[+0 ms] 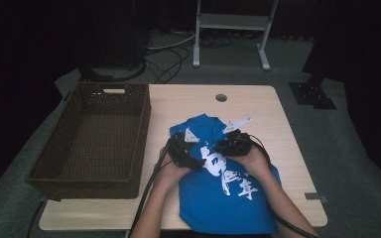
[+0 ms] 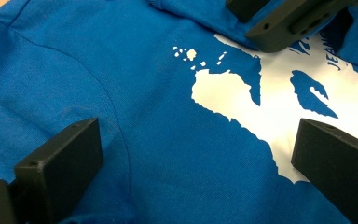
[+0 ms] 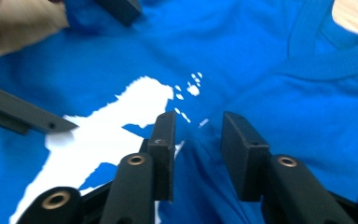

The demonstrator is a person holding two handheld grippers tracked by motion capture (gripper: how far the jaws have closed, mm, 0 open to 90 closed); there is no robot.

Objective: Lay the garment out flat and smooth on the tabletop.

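Observation:
A blue T-shirt (image 1: 228,193) with a white print lies flat on the wooden table (image 1: 178,104), its collar toward the far side. Both grippers rest on its chest area, close together. My left gripper (image 1: 194,161) is open, its jaws (image 2: 196,163) spread wide with flat cloth and print between them. My right gripper (image 1: 221,147) has its jaws (image 3: 198,135) fairly close together, tips down on the cloth. A raised fold of the blue T-shirt (image 3: 307,102) stands in the gap, and the pads do not clamp it.
A large dark wicker basket (image 1: 141,134) stands on the left part of the table, beside the shirt. A round cable hole (image 1: 221,97) sits near the far edge. Bare wood lies to the right of the shirt.

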